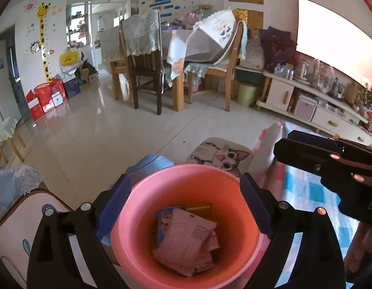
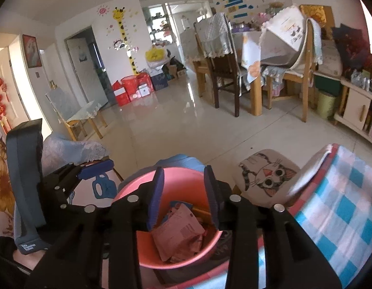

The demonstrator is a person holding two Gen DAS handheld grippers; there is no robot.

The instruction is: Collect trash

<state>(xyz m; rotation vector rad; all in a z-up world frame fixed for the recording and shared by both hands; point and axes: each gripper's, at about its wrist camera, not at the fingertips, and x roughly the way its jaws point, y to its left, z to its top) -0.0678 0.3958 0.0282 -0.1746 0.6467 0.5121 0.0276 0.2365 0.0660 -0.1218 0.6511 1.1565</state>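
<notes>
A pink bucket [image 1: 234, 252] fills the lower middle of the left wrist view. In it lie a crumpled pink paper [image 1: 186, 240], a blue cartoon packet [image 1: 161, 216] and a gold wrapper [image 1: 200, 208]. My left gripper [image 1: 184, 185] hovers over the bucket, open wide, its blue pads [image 1: 113, 207] flanking the rim with nothing between them. My right gripper [image 1: 284, 147] juts in from the right. In the right wrist view the right gripper [image 2: 183, 180] is open over the bucket [image 2: 142, 248], and the pink paper [image 2: 181, 231] lies below it, untouched. The left gripper [image 2: 89, 168] shows at the left.
A cat-face stool [image 1: 222, 156] and a blue stool [image 1: 152, 163] stand just beyond the bucket. A pink-and-blue checked cloth [image 1: 306, 192] lies to the right and a pink cartoon panel [image 1: 22, 228] to the left. Dining chairs, a green bin [image 1: 246, 94] and a TV cabinet stand farther off.
</notes>
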